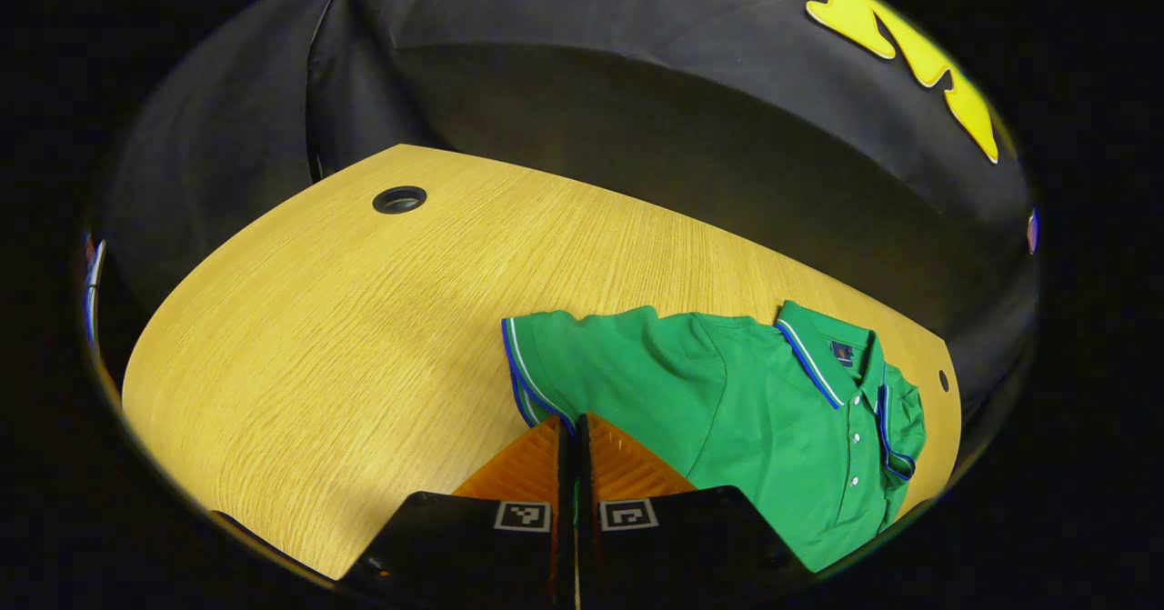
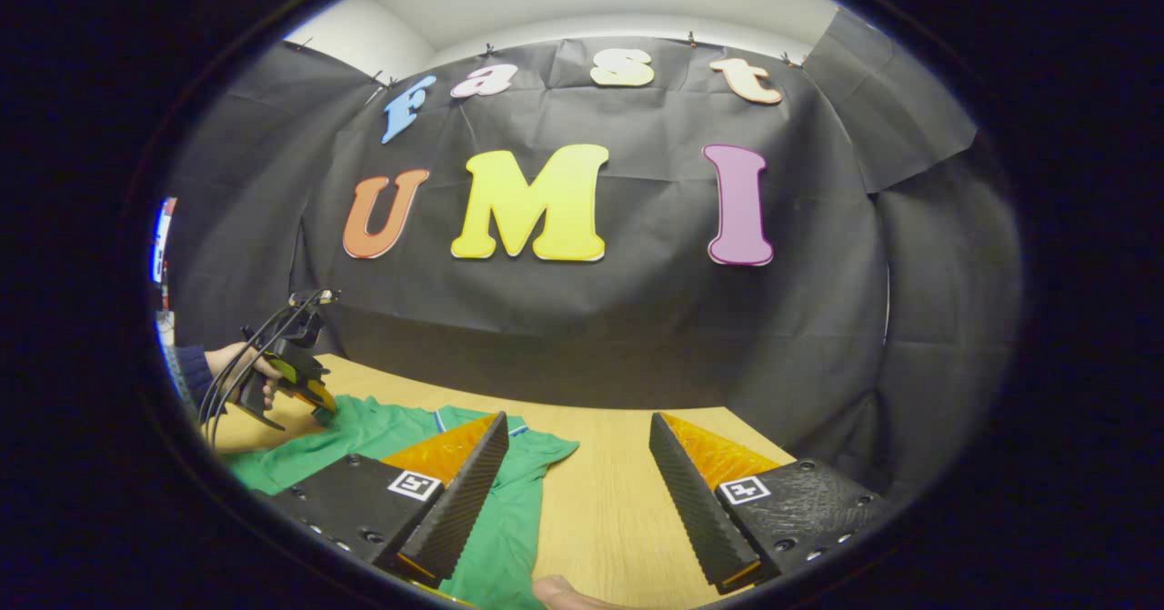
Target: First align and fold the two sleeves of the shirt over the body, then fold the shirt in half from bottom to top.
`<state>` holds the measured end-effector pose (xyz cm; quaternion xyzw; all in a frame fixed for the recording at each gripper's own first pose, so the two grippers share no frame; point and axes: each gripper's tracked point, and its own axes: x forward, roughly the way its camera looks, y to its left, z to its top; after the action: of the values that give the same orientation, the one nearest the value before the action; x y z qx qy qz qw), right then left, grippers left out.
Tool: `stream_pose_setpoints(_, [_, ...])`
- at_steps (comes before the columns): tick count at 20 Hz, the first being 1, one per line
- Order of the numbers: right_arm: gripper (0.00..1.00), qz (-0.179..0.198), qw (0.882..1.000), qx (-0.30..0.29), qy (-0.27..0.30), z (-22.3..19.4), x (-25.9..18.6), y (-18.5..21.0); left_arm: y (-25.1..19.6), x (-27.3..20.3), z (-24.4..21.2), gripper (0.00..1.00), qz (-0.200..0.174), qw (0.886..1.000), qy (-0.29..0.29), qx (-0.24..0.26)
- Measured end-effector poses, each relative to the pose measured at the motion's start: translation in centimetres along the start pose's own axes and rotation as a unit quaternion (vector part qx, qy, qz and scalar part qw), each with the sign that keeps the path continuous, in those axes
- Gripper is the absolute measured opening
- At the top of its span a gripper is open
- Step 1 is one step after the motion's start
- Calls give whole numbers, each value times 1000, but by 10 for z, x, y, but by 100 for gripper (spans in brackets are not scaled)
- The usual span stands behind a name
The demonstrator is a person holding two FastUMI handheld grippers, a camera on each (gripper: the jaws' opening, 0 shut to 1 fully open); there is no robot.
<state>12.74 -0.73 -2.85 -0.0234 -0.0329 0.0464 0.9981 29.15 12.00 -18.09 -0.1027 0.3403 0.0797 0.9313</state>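
One shirt (image 1: 727, 410) lies flat, collar (image 1: 818, 360) toward the wall

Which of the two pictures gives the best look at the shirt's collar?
The left gripper view: the collar lies in plain sight there, with its striped edge and the button placket below it. The right gripper view catches just a corner of the green shirt, partly behind a finger.

left gripper (image 2: 323, 415): black body, looped black cables; hand (image 2: 238, 365) in dark blue sleeve (image 2: 189, 369). right gripper (image 2: 575, 433): square tags, screws.
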Motion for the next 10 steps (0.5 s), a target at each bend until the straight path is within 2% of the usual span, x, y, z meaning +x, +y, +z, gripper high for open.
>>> stream_pose_setpoints(5, [97, 0, 999, 31, 11, -2, 2, -5, -31, -17, 15, 6, 8, 996, -35, 78])
stream_pose_setpoints(6, [95, 0, 999, 35, 13, -4, 3, -6, -43, -19, 16, 7, 8, 994, -44, 102])
stream_pose_setpoints(10, [95, 0, 999, 39, 20, -7, 4, -6, -92, -25, 3, 6, 9, 979, -54, 199])
